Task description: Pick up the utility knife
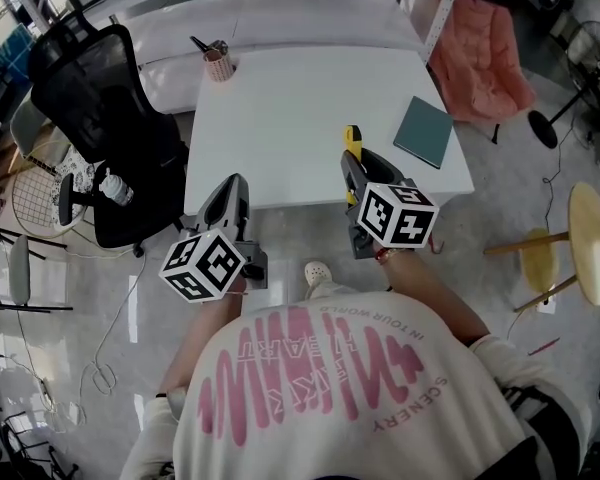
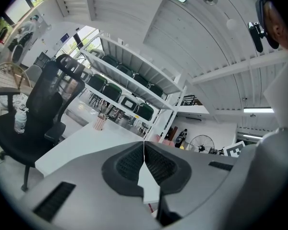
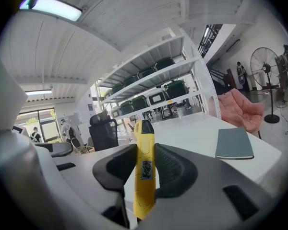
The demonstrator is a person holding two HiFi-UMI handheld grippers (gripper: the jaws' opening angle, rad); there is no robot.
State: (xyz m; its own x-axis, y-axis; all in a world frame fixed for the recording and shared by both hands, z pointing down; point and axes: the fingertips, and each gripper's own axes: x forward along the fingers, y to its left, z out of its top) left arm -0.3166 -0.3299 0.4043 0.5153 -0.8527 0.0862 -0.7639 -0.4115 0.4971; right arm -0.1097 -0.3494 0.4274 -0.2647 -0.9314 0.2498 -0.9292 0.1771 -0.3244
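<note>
A yellow utility knife (image 3: pixel 144 169) with a black tip stands clamped between the black pads of my right gripper (image 3: pixel 144 164), which is shut on it. In the head view the knife (image 1: pixel 353 140) pokes out past my right gripper (image 1: pixel 355 160) over the near edge of the white table (image 1: pixel 300 118). My left gripper (image 1: pixel 230 200) hangs just off the table's near left edge. Its pads (image 2: pixel 129 163) meet with nothing between them, so my left gripper (image 2: pixel 144 162) is shut and empty.
A grey notebook (image 1: pixel 424 131) lies at the table's right side. A pen cup (image 1: pixel 218 63) stands at the far left corner. A black office chair (image 1: pixel 100 118) is left of the table, a pink chair (image 1: pixel 480 53) and wooden stools (image 1: pixel 570 248) to the right.
</note>
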